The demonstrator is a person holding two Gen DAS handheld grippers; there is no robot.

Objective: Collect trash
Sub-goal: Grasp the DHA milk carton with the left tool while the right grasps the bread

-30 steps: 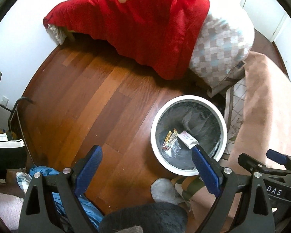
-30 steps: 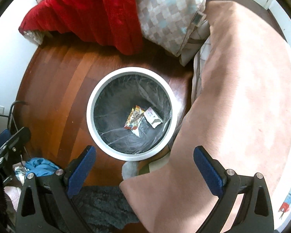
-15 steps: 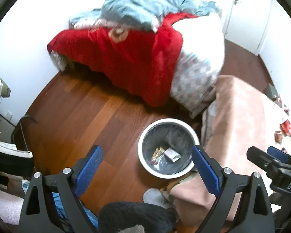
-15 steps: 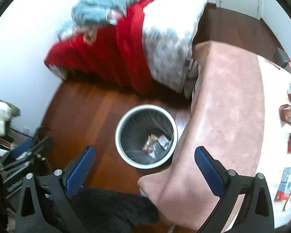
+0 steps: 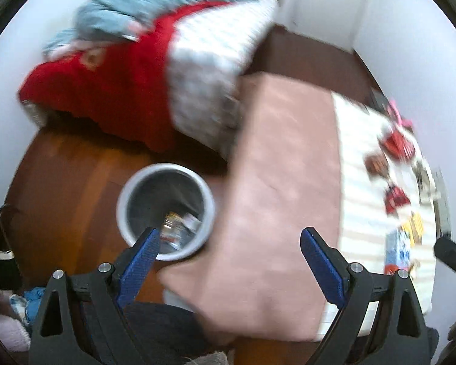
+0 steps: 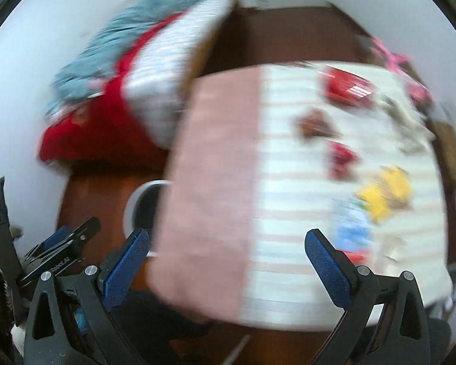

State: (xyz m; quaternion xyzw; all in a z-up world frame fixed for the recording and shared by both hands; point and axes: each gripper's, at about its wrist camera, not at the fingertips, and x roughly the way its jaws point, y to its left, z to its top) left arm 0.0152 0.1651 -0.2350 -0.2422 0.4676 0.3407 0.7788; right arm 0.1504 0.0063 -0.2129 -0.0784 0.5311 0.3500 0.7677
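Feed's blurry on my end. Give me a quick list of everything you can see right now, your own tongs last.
Trash bin: one, white rim, dark liner, on the wood floor beside the table.
Wrappers in bin: a few, mixed colours, at the bottom; count unclear.
Table cover: one, white with pale stripes.
Pink cloth: one, draped over the table's bin-side end.
Trash on table: several blurred pieces, red, brown, yellow, blue, toward the far side.
Bedding pile: red, grey-blue and checked, against the wall.
Left tongs: blue pads, open, empty.
Right tongs: blue pads, open, empty.
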